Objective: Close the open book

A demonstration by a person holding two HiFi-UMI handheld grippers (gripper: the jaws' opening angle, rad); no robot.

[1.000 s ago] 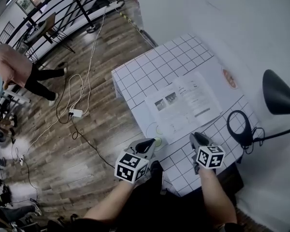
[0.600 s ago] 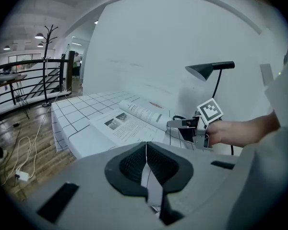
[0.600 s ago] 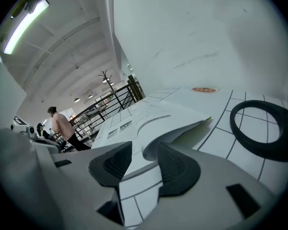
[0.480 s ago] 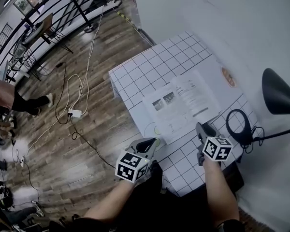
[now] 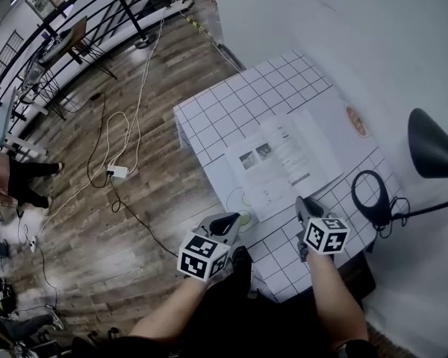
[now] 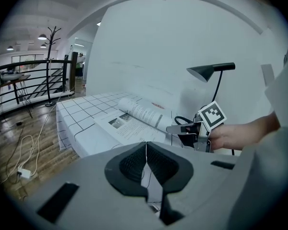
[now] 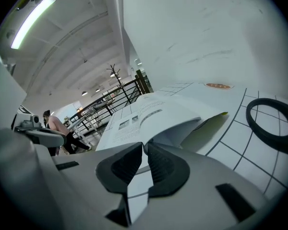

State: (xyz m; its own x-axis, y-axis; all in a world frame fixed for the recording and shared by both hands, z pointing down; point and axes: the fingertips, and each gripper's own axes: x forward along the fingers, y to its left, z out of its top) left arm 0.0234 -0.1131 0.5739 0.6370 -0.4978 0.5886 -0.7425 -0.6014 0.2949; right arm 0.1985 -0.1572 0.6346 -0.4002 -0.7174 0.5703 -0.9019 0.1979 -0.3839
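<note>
The open book (image 5: 280, 162) lies flat on the checked tablecloth (image 5: 239, 107), printed pages up. In the right gripper view the book (image 7: 149, 111) fills the middle, and its right-hand pages arch up above a yellow-green cover. My right gripper (image 5: 302, 202) is at the book's near right corner. Its jaws (image 7: 145, 146) are closing, with the edge of those pages running into their tips. The left gripper view shows the book (image 6: 129, 121) and the right gripper (image 6: 175, 128) touching its near edge. My left gripper (image 5: 231, 221) hovers off the table's near left edge, shut (image 6: 146, 147) and holding nothing.
A black desk lamp (image 5: 431, 144) stands at the right, with a black looped cable (image 5: 369, 192) beside the book. A round orange sticker (image 5: 355, 121) lies beyond the book near the white wall. Cables (image 5: 119, 148) trail over the wood floor, where a person (image 5: 15, 177) stands far left.
My right gripper swung out to the right, then came back left to the book's near corner, its jaws now narrower. The left gripper stayed put. The person in the background walked off to the left.
</note>
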